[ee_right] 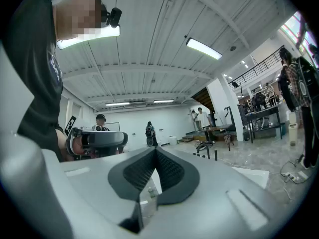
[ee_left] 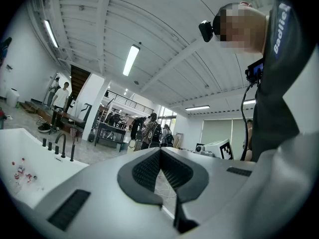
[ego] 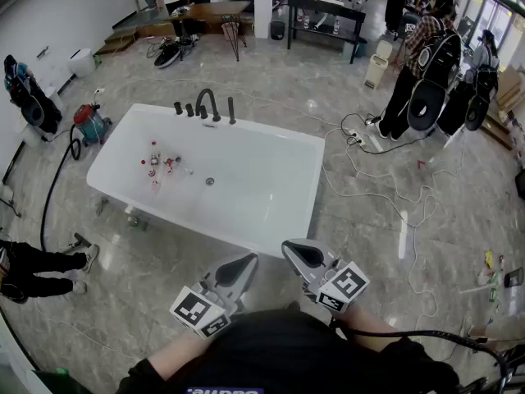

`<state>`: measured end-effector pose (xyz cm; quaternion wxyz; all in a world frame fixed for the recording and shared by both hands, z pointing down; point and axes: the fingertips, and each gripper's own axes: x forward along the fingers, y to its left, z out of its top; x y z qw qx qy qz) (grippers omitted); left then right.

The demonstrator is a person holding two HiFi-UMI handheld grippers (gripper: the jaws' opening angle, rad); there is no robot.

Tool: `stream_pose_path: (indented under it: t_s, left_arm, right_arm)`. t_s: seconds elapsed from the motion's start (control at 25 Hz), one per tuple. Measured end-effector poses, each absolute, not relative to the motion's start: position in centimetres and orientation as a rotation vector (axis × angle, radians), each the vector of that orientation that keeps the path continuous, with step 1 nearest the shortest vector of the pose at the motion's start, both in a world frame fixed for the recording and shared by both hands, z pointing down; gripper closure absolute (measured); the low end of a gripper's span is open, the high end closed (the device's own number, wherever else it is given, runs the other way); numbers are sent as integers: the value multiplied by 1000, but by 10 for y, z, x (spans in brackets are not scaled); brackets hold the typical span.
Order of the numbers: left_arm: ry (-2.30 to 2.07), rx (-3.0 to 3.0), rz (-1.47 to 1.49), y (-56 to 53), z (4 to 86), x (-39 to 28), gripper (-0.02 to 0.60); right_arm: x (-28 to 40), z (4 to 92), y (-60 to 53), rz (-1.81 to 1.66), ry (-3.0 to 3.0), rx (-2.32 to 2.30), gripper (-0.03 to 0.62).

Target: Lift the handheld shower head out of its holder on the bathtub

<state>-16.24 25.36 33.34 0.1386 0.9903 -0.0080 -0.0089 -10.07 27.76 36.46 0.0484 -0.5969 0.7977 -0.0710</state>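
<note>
A white bathtub point(ego: 283, 242) stands on the marble floor in the head view. On its far rim sit black fittings: a curved spout point(ego: 207, 102) and, to its right, the slim upright handheld shower head point(ego: 231, 110) in its holder. Both grippers hover close to my body, short of the tub's near rim and far from the fittings. My left gripper point(ego: 244, 263) is shut with nothing in it, its pads point(ee_left: 149, 171) meeting at the tip. My right gripper point(ego: 300, 253) is likewise shut and holds nothing. The left gripper view shows the fittings small at left, the shower head point(ee_left: 73, 151) rightmost.
Small red-and-white items point(ego: 156, 163) lie in the tub near its drain point(ego: 210, 181). A red vacuum point(ego: 89, 124) with a hose stands at the tub's left end. Cables point(ego: 394, 189) trail on the floor at right. People point(ego: 426, 64) stand back right; someone's legs point(ego: 41, 271) are at left.
</note>
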Motion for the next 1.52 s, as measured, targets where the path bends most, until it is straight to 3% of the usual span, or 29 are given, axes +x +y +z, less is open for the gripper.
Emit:
stream_pose_path:
  t_s: [0.52, 1.04, 1.52]
  left_arm:
    - [-52, 2859, -8, 245, 337, -156, 581]
    - [-192, 2874, -22, 249, 341, -118, 581]
    - [-156, 2900, -79, 103, 338, -56, 581]
  right_arm:
    - [-92, 366, 270, -230, 2415, -1798, 592]
    - [-33, 383, 274, -269, 2445, -1747, 591]
    - [32, 387, 132, -308, 2441, -1792, 591]
